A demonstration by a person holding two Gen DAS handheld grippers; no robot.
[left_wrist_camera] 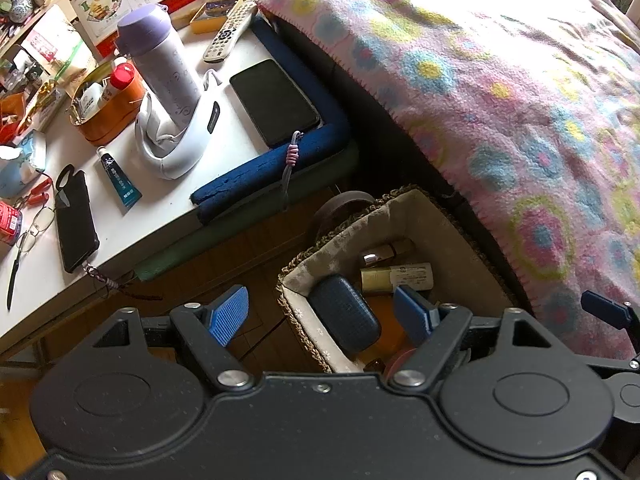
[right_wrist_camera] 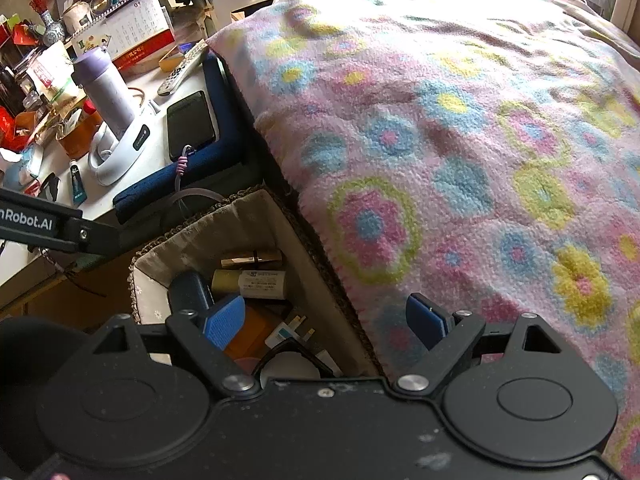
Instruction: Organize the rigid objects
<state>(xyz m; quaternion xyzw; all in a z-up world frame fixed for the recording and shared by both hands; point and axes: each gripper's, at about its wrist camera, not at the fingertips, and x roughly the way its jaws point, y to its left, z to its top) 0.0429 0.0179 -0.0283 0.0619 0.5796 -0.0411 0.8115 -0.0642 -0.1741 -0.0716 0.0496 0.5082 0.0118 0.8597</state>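
- Clutter is lying across the white table point(left_wrist_camera: 168, 208) at the far left: a black phone point(left_wrist_camera: 75, 226) near the table edge, a small blue tube point(left_wrist_camera: 119, 180) beside it, and an orange tub point(left_wrist_camera: 110, 110) behind.
- A purple-lidded bottle point(left_wrist_camera: 160, 64) is standing upright in a white curved holder point(left_wrist_camera: 176, 148), with a second dark phone point(left_wrist_camera: 274, 102) lying to its right against the blue edge padding point(left_wrist_camera: 264, 176).
- The left gripper point(left_wrist_camera: 320, 314) is hovering with its blue pads spread wide, gripping nothing; it is hanging over the near corner of the basket point(left_wrist_camera: 400, 216).
- Inside the lined basket, a dark blue case point(left_wrist_camera: 344, 318) is leaning against the near wall, a gold-capped bottle point(left_wrist_camera: 396, 278) is lying on its side behind it, and a shiny lipstick tube point(left_wrist_camera: 386, 254) is resting further back.
- The right gripper point(right_wrist_camera: 324, 320) is also standing wide open and empty, its left pad over the basket contents and its right pad over the blanket point(right_wrist_camera: 460, 140).
- The flowered blanket is covering the bed on the right, right alongside the basket.
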